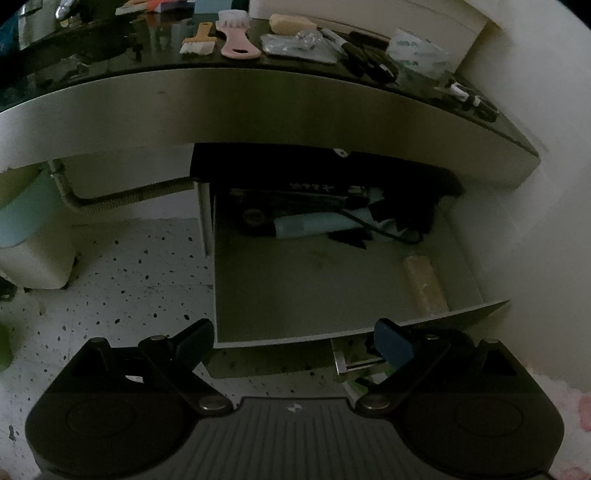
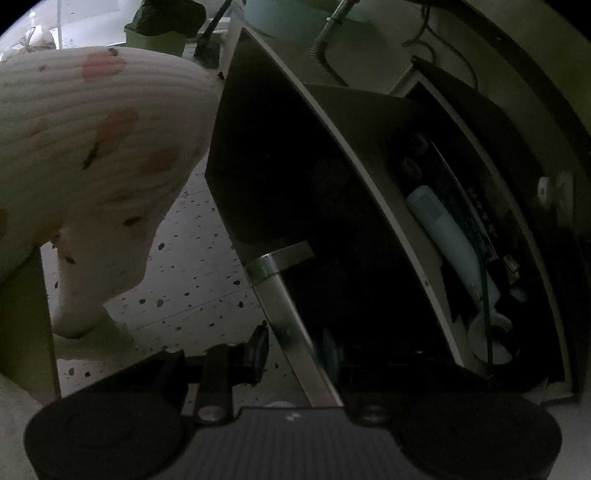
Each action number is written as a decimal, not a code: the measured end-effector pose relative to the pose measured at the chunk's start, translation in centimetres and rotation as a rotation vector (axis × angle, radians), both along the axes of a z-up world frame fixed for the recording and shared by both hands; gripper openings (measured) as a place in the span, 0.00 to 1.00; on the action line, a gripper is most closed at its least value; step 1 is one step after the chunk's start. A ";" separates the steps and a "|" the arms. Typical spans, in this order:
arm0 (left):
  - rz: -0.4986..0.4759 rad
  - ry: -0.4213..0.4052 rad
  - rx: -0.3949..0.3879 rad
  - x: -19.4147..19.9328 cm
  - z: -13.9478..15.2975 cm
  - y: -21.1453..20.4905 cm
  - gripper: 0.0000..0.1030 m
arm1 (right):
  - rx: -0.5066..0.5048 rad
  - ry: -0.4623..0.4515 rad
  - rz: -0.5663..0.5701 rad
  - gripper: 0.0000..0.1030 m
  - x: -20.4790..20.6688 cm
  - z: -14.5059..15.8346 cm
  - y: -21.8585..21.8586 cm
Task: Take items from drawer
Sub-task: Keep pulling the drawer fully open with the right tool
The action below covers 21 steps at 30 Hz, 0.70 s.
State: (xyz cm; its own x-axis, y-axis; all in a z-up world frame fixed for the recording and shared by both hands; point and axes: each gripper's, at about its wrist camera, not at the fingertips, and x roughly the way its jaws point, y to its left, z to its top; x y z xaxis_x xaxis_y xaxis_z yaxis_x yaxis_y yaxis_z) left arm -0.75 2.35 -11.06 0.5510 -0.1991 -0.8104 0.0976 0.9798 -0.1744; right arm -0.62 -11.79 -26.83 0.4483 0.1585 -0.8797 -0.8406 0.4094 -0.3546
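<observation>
The drawer (image 1: 314, 288) under the counter stands pulled open. Inside it lie a pale blue tube-shaped device (image 1: 314, 226), a black cable, dark items at the back and a tan roll (image 1: 424, 284) at the right wall. My left gripper (image 1: 293, 341) is open and empty, hovering just in front of the drawer's front edge. My right gripper (image 2: 295, 350) is shut on the drawer's metal handle bar (image 2: 284, 306), one finger on each side of it. The pale blue device (image 2: 450, 236) also shows in the right wrist view inside the drawer.
The dark counter top (image 1: 147, 55) holds a pink brush (image 1: 236, 33), a small paintbrush (image 1: 199, 40), a sponge (image 1: 291, 23), plastic bags and black pens. A corrugated hose (image 1: 110, 199) runs under the counter. A speckled white floor (image 1: 129, 288) lies at the left. A person's patterned sleeve (image 2: 92, 147) is close by.
</observation>
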 end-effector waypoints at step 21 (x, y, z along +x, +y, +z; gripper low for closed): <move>0.010 0.008 -0.005 0.1 -0.4 0.4 0.91 | 0.021 0.030 0.010 0.29 -1.3 1.2 -0.6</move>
State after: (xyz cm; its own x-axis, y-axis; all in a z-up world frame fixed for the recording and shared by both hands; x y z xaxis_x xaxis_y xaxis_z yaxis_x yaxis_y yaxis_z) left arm -0.67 2.77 -11.48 0.5462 -0.1975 -0.8140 0.0864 0.9799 -0.1798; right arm -1.95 -12.37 -25.61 0.4201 0.1818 -0.8891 -0.8550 0.4077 -0.3206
